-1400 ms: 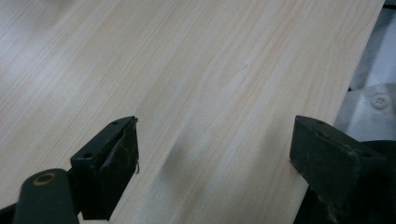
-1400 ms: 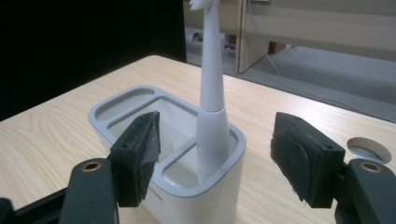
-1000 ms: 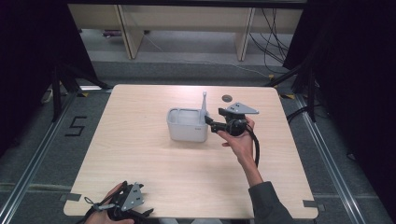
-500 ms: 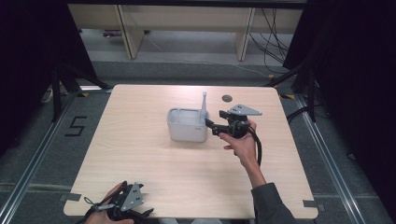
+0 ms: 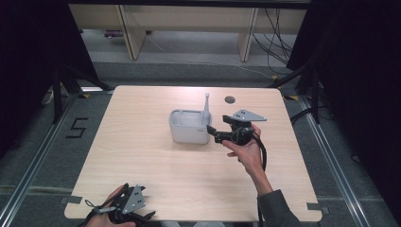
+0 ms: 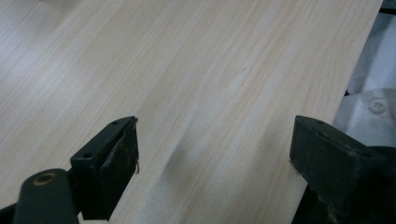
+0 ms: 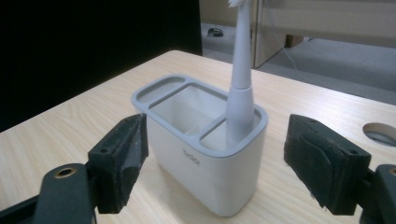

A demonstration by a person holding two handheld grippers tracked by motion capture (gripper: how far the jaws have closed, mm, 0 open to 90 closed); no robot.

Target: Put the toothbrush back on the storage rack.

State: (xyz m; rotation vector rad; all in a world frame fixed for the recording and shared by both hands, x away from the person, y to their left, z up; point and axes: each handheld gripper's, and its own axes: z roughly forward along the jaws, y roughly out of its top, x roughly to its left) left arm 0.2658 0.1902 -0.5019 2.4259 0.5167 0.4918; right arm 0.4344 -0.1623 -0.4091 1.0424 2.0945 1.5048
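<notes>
high view: your right gripper [image 5: 211,132] sits just right of centre, its jaws pointing left at the holder [image 5: 189,126], a grey box near the middle of the table [image 5: 142,189]. a toothbrush [image 5: 206,105] stands upright in the holder's right end. your left gripper [image 5: 124,210] rests at the bottom left edge of the frame, well apart from the holder.

left gripper view: its jaws are spread wide over bare table, nothing between them.

right gripper view: the holder fills the centre of the frame, the toothbrush upright in its near right compartment. your jaws have just been opening and stand spread on either side of the holder's near end, pads [image 7: 122,156] clear of its walls. a hole [image 7: 380,133] in the table shows at the right edge.
</notes>
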